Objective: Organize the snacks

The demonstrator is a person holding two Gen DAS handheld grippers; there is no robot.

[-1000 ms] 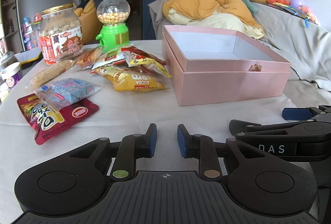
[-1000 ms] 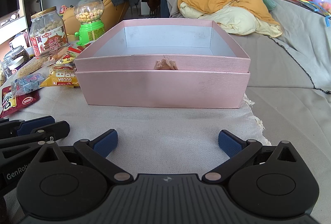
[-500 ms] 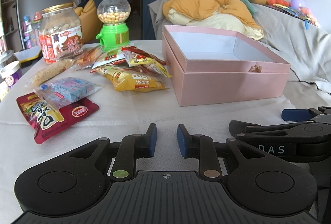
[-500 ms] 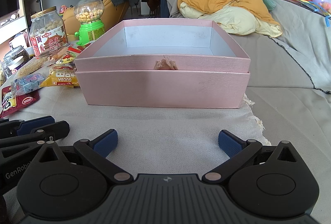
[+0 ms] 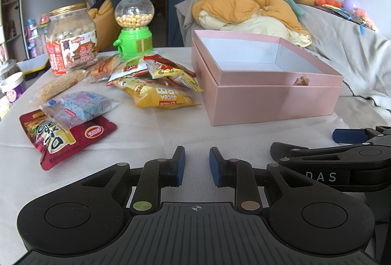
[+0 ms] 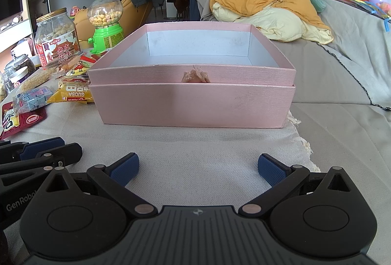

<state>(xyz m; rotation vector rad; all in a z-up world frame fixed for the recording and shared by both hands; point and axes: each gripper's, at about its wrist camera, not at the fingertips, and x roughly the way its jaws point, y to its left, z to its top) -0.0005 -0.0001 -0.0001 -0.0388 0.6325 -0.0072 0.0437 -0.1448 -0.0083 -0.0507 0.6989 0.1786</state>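
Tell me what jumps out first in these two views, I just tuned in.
The open pink box dominates, empty inside, straight ahead of the right tongs, which stand wide open. To its left lies a heap of snack packets, backed by a green candy dispenser and a peanut jar. The left tongs are shut, holding nothing.

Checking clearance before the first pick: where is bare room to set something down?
Free: the pink box interior, and the cloth between its front wall and the grippers. Crowded: left of the box, where snack packets, the peanut jar and the candy dispenser cluster.
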